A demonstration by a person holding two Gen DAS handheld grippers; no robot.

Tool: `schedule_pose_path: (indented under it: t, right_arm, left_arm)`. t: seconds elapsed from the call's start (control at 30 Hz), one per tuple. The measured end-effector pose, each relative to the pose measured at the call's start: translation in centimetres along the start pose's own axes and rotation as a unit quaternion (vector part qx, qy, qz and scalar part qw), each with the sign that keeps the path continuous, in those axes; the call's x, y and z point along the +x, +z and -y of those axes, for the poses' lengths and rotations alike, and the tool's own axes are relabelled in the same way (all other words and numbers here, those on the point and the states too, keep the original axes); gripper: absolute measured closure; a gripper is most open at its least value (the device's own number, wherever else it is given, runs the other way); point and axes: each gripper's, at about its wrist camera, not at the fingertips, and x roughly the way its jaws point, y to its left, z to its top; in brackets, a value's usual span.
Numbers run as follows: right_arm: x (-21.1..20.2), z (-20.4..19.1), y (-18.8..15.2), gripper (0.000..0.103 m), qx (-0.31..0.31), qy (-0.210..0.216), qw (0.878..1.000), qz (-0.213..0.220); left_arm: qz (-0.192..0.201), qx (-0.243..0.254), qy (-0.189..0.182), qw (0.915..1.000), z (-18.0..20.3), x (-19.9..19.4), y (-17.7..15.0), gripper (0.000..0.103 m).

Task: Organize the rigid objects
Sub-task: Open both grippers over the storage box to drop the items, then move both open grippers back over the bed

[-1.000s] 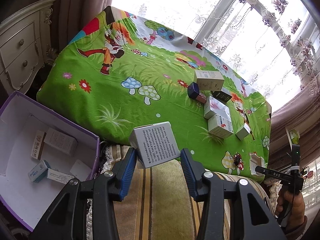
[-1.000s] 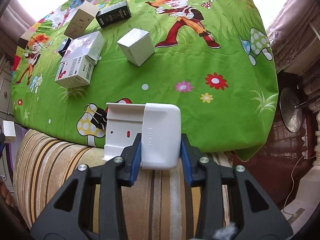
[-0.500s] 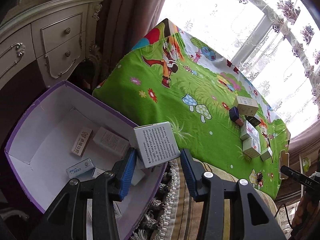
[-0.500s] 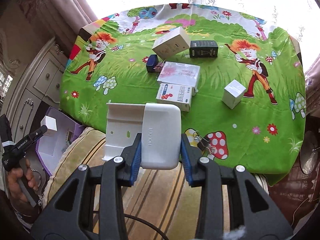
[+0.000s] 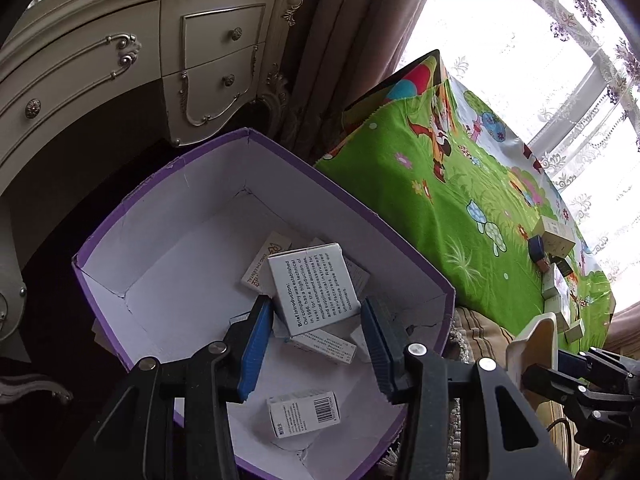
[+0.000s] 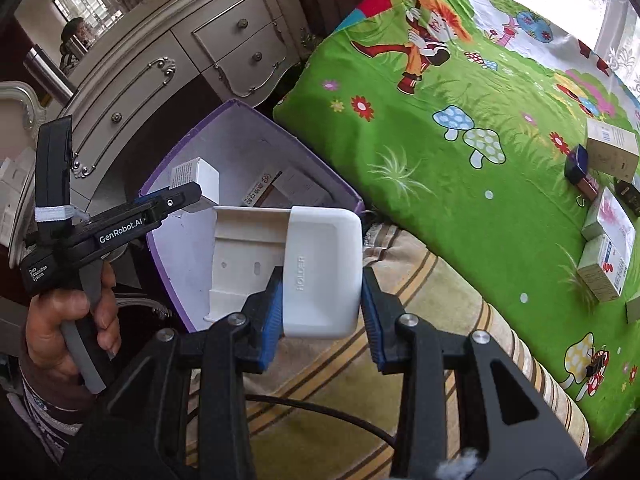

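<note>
My left gripper [image 5: 316, 308] is shut on a white printed carton [image 5: 312, 288] and holds it over the open purple box [image 5: 352, 196], which has several small cartons on its floor. In the right wrist view the same left gripper [image 6: 188, 196] and its carton [image 6: 198, 182] hang above the purple box [image 6: 248, 148], with a hand [image 6: 68, 328] on the grip. My right gripper [image 6: 320, 284] is shut on a white plastic holder [image 6: 320, 276], just right of the box above a striped cushion. The holder [image 5: 536, 340] also shows at the lower right of the left wrist view.
Several cartons [image 6: 612, 152] and a dark blue item [image 6: 576, 164] lie on the green cartoon tablecloth [image 6: 440, 168] to the right. A cream dresser [image 5: 200, 60] stands behind the box. The striped cushion [image 6: 440, 320] lies between box and table. A binder clip [image 6: 592, 368] sits near the table edge.
The left gripper carried its carton from the table edge to above the purple box. The right gripper swung left with the holder, from over the table toward the box.
</note>
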Motion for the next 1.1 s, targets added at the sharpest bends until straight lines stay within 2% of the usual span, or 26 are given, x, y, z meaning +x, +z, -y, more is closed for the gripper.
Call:
schedule_pose_path:
  t: [0.17, 0.3, 0.4, 0.43, 0.53, 0.6, 0.77, 1.1]
  right_arm:
    - [3.5, -4.2, -0.3, 0.062, -0.048, 0.018, 0.998, -0.036]
    - [5.0, -5.8, -0.9, 0.061, -0.076, 0.027, 0.995, -0.056]
    - [5.0, -5.4, -1.1, 0.041, -0.071, 0.023, 0.996, -0.055]
    - [4.7, -5.2, -1.1, 0.035, -0.068, 0.018, 0.996, -0.049]
    - [3.7, -4.1, -1.0, 0.030, -0.053, 0.011, 0.998, -0.031]
    - [2.9, -3.4, -0.7, 0.029, -0.044, 0.007, 0.999, -0.015]
    - [0.8, -1.3, -0.8, 0.021, -0.029, -0.022, 0.999, 0.026]
    - [-3.6, 4.5, -2.4, 0.021, 0.019, -0.093, 0.991, 0.092]
  left_arm:
    - [-0.004, -0.018, 0.010, 0.9998, -1.7, 0.2, -0.2, 0.055]
    - [-0.009, -0.028, 0.015, 0.9995, -2.2, 0.6, -0.3, 0.053]
    - [-0.011, -0.033, 0.016, 0.9993, -2.1, 1.0, -0.4, 0.045]
    - [-0.009, -0.033, 0.019, 0.9992, -2.0, 1.0, -0.4, 0.044]
    - [0.013, -0.014, 0.034, 0.9992, -0.8, 0.7, -0.4, 0.040]
    - [0.029, 0.000, 0.027, 0.9992, 0.1, 0.3, -0.4, 0.034]
    - [0.038, 0.060, 0.031, 0.9970, 3.4, -0.1, -0.3, 0.033]
    - [0.031, 0.126, -0.009, 0.9915, 10.0, -0.3, -0.9, 0.033]
